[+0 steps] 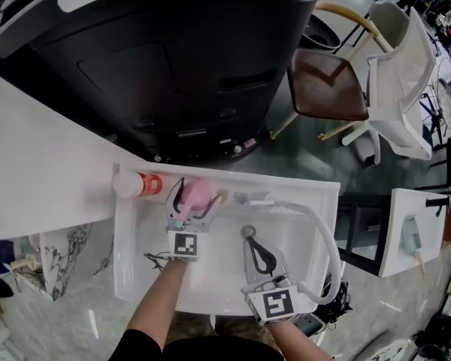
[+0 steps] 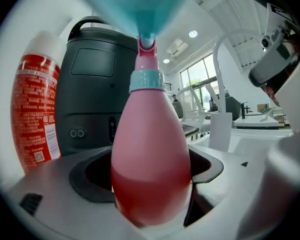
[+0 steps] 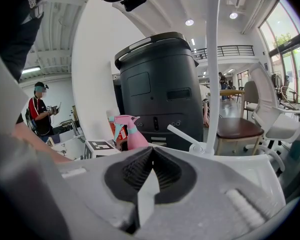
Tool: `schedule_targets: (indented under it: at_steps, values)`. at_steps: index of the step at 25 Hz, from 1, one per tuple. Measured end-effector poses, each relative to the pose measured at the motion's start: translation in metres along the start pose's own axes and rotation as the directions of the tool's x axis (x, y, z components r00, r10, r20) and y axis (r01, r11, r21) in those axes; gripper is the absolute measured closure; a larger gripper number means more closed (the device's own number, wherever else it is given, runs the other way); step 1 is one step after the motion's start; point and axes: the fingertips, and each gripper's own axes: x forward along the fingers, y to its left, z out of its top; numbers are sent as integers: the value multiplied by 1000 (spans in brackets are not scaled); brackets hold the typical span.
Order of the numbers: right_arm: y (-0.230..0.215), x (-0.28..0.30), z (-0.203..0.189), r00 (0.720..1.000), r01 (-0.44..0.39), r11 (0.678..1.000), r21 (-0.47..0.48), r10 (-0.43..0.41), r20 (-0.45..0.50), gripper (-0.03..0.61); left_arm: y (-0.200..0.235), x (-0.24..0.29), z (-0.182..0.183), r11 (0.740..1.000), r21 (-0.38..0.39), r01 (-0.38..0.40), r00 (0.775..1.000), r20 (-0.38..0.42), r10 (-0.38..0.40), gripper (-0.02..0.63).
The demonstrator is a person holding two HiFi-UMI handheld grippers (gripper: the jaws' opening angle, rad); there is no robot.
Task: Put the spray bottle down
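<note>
The pink spray bottle (image 1: 196, 195) with a teal collar stands upright at the back rim of the white sink (image 1: 319, 195). My left gripper (image 1: 199, 189) is shut on its belly. In the left gripper view the bottle (image 2: 150, 154) fills the gap between the jaws, and its trigger head is blurred at the top. My right gripper (image 1: 253, 241) is shut and holds nothing; it hovers over the basin near the drain (image 1: 247, 231). The right gripper view shows the closed jaw tips (image 3: 151, 150), with the bottle (image 3: 132, 135) beyond them to the left.
A red and white can (image 1: 138, 183) stands on the rim just left of the bottle. The white faucet (image 1: 264, 200) with its curved hose (image 1: 325, 239) rises at the right. Behind the sink is a large black machine (image 1: 173, 66), and farther right a brown-seated chair (image 1: 327, 85).
</note>
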Motion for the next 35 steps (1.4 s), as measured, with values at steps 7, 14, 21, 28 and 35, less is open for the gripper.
schedule_targets:
  at_steps: [7, 14, 21, 28, 35]
  values:
    - [0, 4, -6, 1000, -4, 1000, -2, 4, -10, 580, -1, 0, -2, 1000, -22, 8, 1000, -4, -8, 199]
    - [2, 5, -10, 1000, -7, 1000, -1, 7, -26, 580, -2, -8, -9, 999, -40, 7, 1000, -12, -7, 170]
    - [5, 2, -10, 1000, -6, 1000, 0, 6, -23, 580, -4, -19, -14, 999, -33, 16, 999, -33, -17, 170]
    - [15, -5, -14, 1000, -5, 1000, 8, 5, -15, 580, -7, -33, -14, 999, -47, 21, 999, -36, -23, 170]
    - [22, -18, -16, 1000, 18, 1000, 10, -19, 21, 580, -10, -58, -15, 999, -46, 10, 999, -41, -12, 170]
